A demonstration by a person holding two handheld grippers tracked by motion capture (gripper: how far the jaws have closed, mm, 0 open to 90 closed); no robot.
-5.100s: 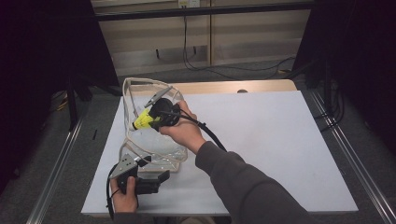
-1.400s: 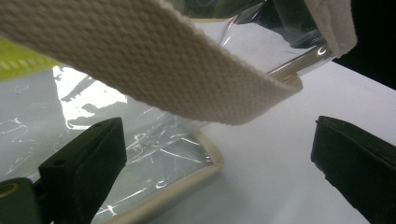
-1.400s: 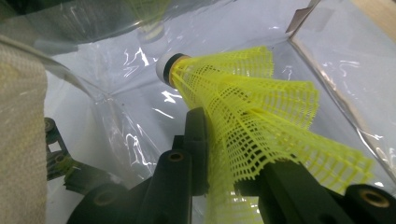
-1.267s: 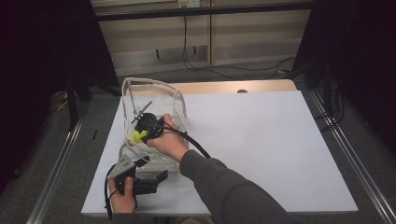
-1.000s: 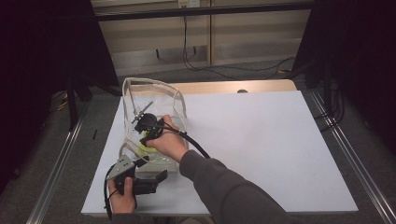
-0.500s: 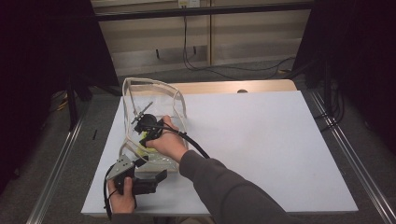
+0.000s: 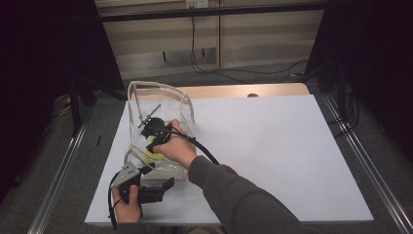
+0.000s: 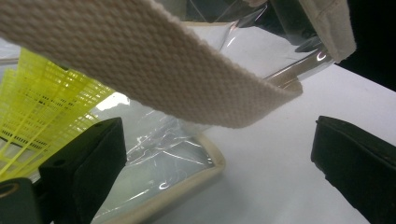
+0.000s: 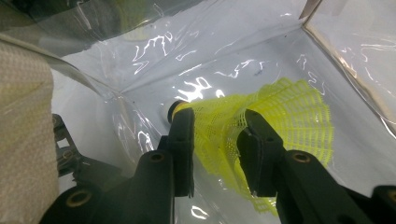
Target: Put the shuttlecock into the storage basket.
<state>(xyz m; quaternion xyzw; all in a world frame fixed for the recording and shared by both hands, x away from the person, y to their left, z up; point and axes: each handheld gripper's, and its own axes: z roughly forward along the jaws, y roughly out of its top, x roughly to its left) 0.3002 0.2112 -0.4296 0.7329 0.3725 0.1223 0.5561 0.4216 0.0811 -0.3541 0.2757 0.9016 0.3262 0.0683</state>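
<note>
A clear plastic bag (image 7: pixel 160 92) with cream webbing trim stands on the white table top (image 7: pixel 272 146). My right gripper (image 7: pixel 155 134) reaches down inside it. In the right gripper view its jaws (image 9: pixel 219 116) flank a yellow mesh shuttlecock (image 9: pixel 289 112) and touch its skirt on both sides near the bag's floor; they have just been opening slightly. The shuttlecock (image 7: pixel 152 148) shows yellow through the bag wall. My left gripper (image 7: pixel 168 187) sits at the bag's near bottom edge, open wide. The cream strap (image 8: pixel 140 60) crosses above its jaws (image 8: pixel 215 126), and the shuttlecock (image 8: pixel 42 107) shows beyond the plastic.
The white top extends far to the right of the bag. A wooden strip (image 7: pixel 229 90) runs along the table's back edge. Metal rails (image 7: pixel 360 156) flank the table, and cables (image 7: pixel 204 63) hang behind it.
Since five seconds ago my right gripper has gone down into the bag with the shuttlecock. Over the last second both hands have stayed put.
</note>
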